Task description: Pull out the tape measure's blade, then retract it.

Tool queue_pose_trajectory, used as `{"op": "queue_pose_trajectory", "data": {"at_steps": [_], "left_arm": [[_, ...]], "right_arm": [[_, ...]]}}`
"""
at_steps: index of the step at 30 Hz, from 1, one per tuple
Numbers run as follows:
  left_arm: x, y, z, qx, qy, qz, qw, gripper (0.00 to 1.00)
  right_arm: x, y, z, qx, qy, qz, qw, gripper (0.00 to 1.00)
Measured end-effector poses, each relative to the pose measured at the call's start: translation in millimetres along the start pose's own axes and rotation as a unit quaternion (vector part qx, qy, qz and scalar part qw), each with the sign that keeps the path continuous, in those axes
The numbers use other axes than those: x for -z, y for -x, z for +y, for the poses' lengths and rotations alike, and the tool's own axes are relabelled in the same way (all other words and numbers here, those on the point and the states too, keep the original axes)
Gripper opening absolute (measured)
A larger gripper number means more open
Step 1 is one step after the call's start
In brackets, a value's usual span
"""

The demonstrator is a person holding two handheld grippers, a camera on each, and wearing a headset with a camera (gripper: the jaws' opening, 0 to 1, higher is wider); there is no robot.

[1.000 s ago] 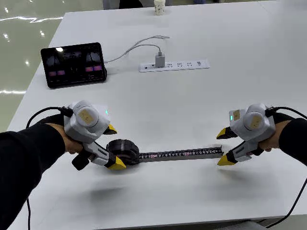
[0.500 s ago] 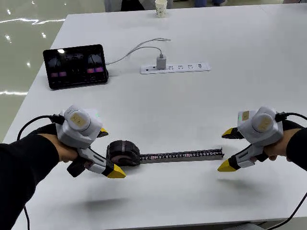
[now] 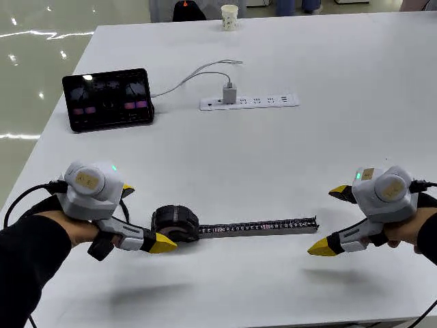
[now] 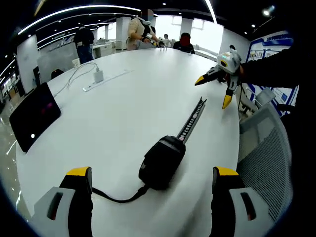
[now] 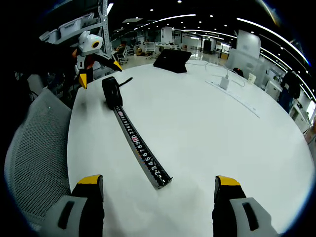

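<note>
Jaws stood wide open on my left gripper (image 3: 145, 215) and right gripper (image 3: 329, 219), both empty. Tape measure (image 3: 175, 222) lay on the table (image 3: 273, 157) just ahead of the left, blade (image 3: 259, 226) out flat toward the right. Risk, I judged: a clumsy nudge could skid the case, or the blade could whip back.

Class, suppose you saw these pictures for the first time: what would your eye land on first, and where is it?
The black round tape measure case near the front edge of the white table, with its numbered blade drawn out flat to the right. Next, the two white grippers with yellow-tipped fingers: the left gripper open beside the case, the right gripper open just past the blade's end.
</note>
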State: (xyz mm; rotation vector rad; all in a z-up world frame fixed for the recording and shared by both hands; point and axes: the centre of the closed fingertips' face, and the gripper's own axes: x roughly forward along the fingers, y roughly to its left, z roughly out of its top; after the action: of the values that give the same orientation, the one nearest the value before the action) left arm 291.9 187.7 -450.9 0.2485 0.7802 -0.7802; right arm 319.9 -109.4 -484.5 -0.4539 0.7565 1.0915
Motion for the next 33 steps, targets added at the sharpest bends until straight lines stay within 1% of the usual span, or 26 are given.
{"op": "queue_pose_trajectory", "data": {"at_steps": [1, 2, 3, 4, 9, 12, 13, 14, 15, 17, 21, 23, 25, 26, 27, 28, 31, 33], "left_arm": [[0.7, 1.6, 2.6, -0.008, 0.004, -0.002, 1.0000, 0.99], [3.0, 3.6, 6.8, -0.023, 0.010, 0.001, 0.9997, 0.99], [5.9, 4.3, 7.1, -0.022, 0.016, 0.006, 0.9996, 0.99], [7.9, 5.8, 8.8, -0.026, 0.023, 0.005, 0.9994, 0.99], [12.0, 14.3, 14.1, -0.043, 0.033, -0.009, 0.9985, 0.99], [12.4, 18.7, 13.6, -0.043, 0.043, -0.026, 0.9978, 0.99], [14.5, 19.4, 14.0, -0.047, 0.042, -0.024, 0.9977, 0.99], [19.8, 21.0, 17.4, -0.060, 0.030, -0.015, 0.9976, 0.99], [23.9, 21.5, 17.7, -0.064, 0.030, -0.007, 0.9975, 0.99], [26.7, 22.5, 15.5, -0.063, 0.034, -0.008, 0.9974, 0.99], [32.9, 26.2, 9.4, -0.063, 0.027, -0.008, 0.9976, 0.99], [33.2, 27.4, 8.5, -0.067, 0.021, -0.015, 0.9974, 0.99], [34.6, 29.3, 7.8, -0.069, 0.023, -0.022, 0.9971, 0.99], [32.8, 30.2, 8.2, -0.073, 0.028, -0.035, 0.9963, 0.99], [32.5, 31.1, 8.7, -0.076, 0.026, -0.039, 0.9960, 0.99], [30.6, 33.8, 12.1, -0.089, 0.018, -0.053, 0.9945, 0.99], [38.4, 39.6, 11.9, -0.093, 0.031, -0.054, 0.9937, 0.99], [42.1, 42.7, 11.6, -0.093, 0.040, -0.057, 0.9932, 0.99]], "right_arm": [[0.4, 1.4, 0.1, 0.003, -0.004, -0.003, 1.0000, 0.94], [0.5, 2.4, 0.3, 0.004, -0.008, -0.006, 0.9999, 0.94], [1.0, 3.1, 0.2, 0.006, -0.010, -0.007, 0.9999, 0.95], [1.9, 4.4, -0.1, 0.010, -0.011, -0.008, 0.9999, 0.95], [3.1, 11.4, -1.2, 0.026, -0.022, -0.020, 0.9992, 0.99], [4.6, 15.4, -1.3, 0.031, -0.029, -0.025, 0.9988, 0.99], [6.0, 16.5, -1.7, 0.033, -0.031, -0.025, 0.9987, 0.99], [8.5, 18.7, -3.1, 0.041, -0.034, -0.022, 0.9984, 0.99], [9.5, 20.1, -3.4, 0.043, -0.033, -0.024, 0.9983, 0.99], [11.7, 23.0, -3.8, 0.046, -0.037, -0.026, 0.9979, 0.99], [17.6, 31.0, -5.6, 0.055, -0.039, -0.032, 0.9972, 0.99], [19.7, 34.0, -6.0, 0.060, -0.039, -0.033, 0.9969, 0.99], [20.9, 37.2, -4.7, 0.059, -0.049, -0.039, 0.9963, 0.99], [22.6, 38.6, -3.9, 0.060, -0.048, -0.039, 0.9963, 0.99], [23.0, 39.4, -3.2, 0.060, -0.048, -0.039, 0.9963, 0.99], [23.1, 41.5, -1.2, 0.058, -0.049, -0.044, 0.9962, 0.99], [26.4, 47.5, 0.3, 0.066, -0.045, -0.043, 0.9959, 0.99], [27.3, 50.9, 2.9, 0.063, -0.047, -0.045, 0.9959, 0.99]]}}
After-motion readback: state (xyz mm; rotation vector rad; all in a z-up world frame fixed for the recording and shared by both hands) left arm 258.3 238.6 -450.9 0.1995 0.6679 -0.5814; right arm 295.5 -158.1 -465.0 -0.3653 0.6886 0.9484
